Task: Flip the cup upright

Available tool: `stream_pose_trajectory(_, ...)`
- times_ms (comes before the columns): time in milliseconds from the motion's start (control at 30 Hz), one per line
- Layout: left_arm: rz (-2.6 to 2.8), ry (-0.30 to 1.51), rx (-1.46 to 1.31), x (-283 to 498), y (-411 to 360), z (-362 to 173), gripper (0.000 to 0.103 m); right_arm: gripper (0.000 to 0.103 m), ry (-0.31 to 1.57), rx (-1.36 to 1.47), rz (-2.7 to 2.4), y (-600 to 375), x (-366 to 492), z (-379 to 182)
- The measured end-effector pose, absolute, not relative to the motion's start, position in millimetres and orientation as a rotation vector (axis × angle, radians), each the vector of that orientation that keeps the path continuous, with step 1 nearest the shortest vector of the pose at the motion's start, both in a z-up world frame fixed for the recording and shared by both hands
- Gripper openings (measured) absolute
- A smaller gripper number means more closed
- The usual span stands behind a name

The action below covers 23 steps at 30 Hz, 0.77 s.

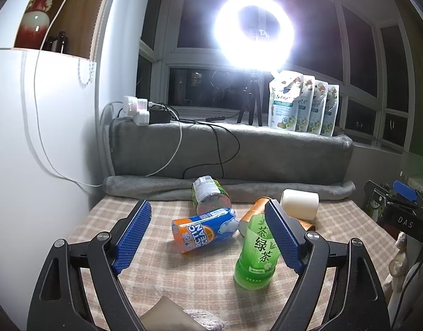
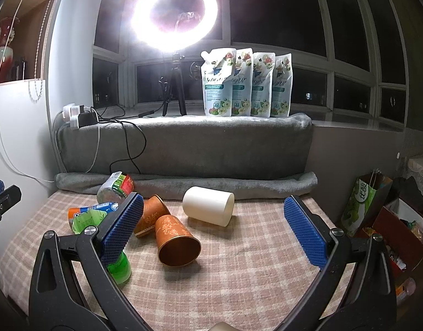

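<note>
Several cups lie on their sides on the checked cloth (image 2: 239, 284). In the right wrist view a cream cup (image 2: 208, 209) lies at the back, an orange patterned cup (image 2: 175, 241) lies mouth toward me, and a second orange cup (image 2: 150, 215) lies behind it. My right gripper (image 2: 211, 231) is open and empty, above the near orange cup. In the left wrist view my left gripper (image 1: 208, 237) is open and empty, with an Arctic Ocean cup (image 1: 204, 229) between its fingers' line of sight. A green tea cup (image 1: 256, 253), the cream cup (image 1: 301, 204) and an orange cup (image 1: 255, 209) lie to its right.
A green-and-white printed cup (image 1: 210, 195) lies at the back by a rolled grey blanket (image 1: 266, 190). A ring light (image 2: 174, 13) on a tripod, refill pouches (image 2: 247, 80) and a power strip (image 2: 79, 117) sit on the sill. Bags (image 2: 363, 207) stand at the right.
</note>
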<state>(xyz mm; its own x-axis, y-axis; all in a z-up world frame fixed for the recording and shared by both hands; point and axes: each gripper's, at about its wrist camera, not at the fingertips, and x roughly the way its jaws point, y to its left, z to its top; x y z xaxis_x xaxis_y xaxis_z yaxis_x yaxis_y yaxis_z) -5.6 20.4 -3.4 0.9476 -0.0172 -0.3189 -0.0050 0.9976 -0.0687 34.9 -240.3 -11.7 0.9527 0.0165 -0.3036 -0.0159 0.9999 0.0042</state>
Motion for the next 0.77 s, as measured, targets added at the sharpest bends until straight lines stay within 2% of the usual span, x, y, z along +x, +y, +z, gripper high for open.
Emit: stream_pose_trajectory(767, -0.01, 0.325, -0.079, -5.7, 19.5, -4.2, 0.085, 0.103, 0.303, 0.006, 0.014, -239.6, 32.8, -12.7)
